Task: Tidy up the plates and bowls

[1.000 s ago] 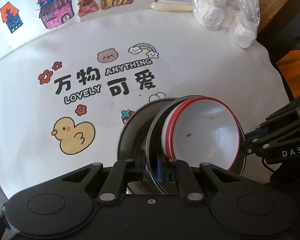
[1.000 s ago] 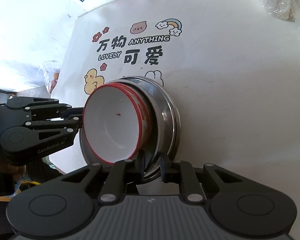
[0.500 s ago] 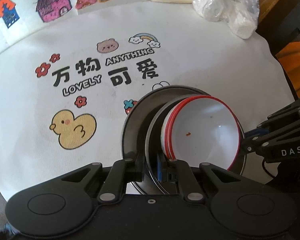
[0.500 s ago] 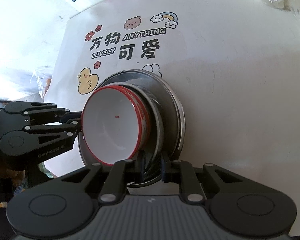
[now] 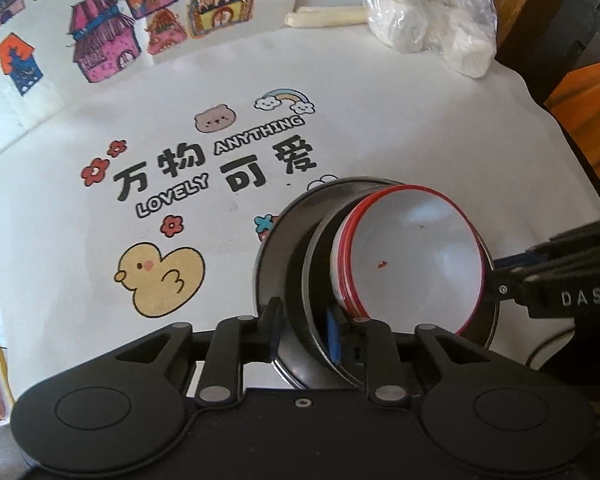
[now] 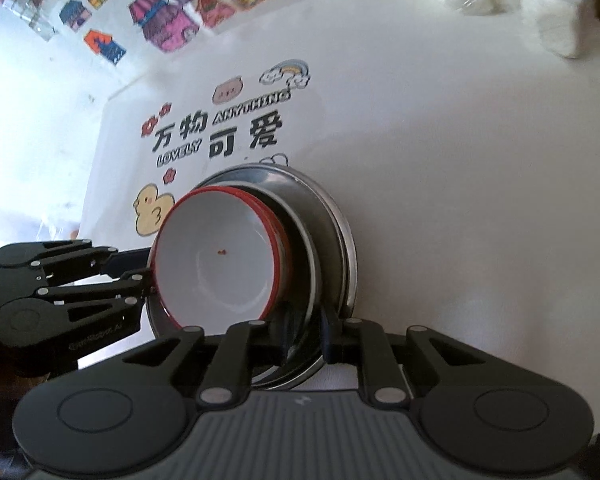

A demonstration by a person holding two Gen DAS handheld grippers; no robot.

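Bowls [image 5: 416,256] nested on cloth [image 5: 400,128], left gripper [image 5: 306,330] jaws just spread, released around steel rims, right gripper [image 6: 306,330] seemingly clenching rims.

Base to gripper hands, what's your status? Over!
Left gripper fingers just opening around steel dishes rim. Right gripper shut on same rim. Red-rimmed bowls nested inside. Nothing blocking.

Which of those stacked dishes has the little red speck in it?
The white bowl with the red rim, topmost in the stack. The speck lies on its white inside; the metal dishes beneath it are plain grey steel.
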